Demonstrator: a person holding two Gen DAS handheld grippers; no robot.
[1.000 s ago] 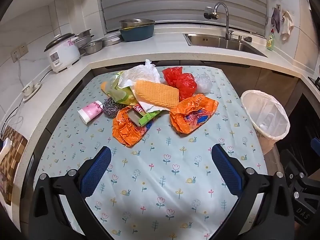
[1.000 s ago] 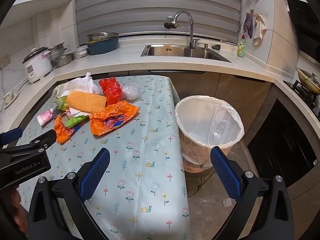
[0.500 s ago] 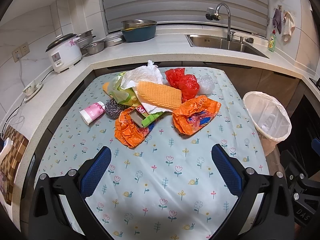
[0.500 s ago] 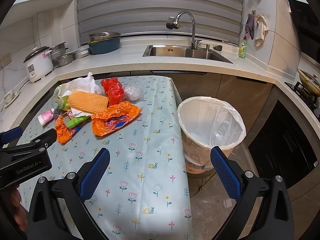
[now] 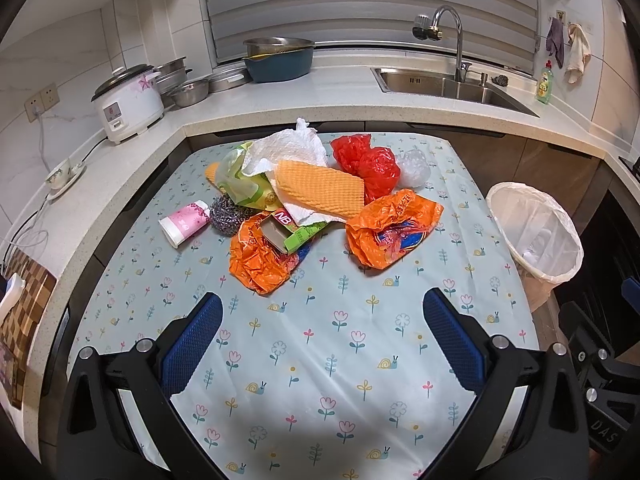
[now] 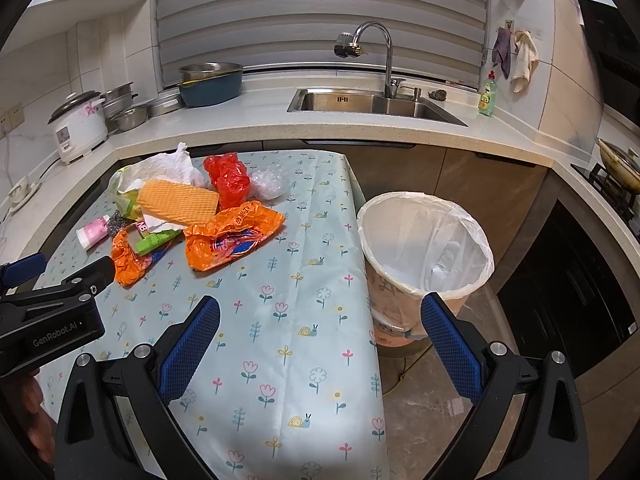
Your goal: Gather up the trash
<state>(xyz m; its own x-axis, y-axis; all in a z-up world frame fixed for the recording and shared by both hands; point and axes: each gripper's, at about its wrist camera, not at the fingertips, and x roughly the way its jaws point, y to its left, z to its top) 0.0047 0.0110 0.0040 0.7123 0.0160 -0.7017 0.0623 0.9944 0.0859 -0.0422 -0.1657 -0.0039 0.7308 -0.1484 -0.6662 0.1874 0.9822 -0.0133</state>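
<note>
Orange wrappers (image 5: 394,232) and other trash lie piled mid-table, slightly nearer than a second ago, beside the lined bin (image 6: 424,248); we hold left gripper (image 5: 322,336) and right gripper (image 6: 320,334) wide open, empty, nothing collected.

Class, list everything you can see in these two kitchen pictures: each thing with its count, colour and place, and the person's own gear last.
orange wrappers: two, orange, front of the pile on the table
waffle cloth: one, orange, on top of the pile
paper towel: one, white, back of the pile
red bag: one, red, back right of the pile
steel scourer: one, silver, left of the pile
pink cup: one, pink and white, lying far left
bin: one, white liner, on the floor right of the table
rice cooker: one, white, left counter
sink: one, steel, back counter
left gripper: one, blue pads, open
right gripper: one, blue pads, open
</note>
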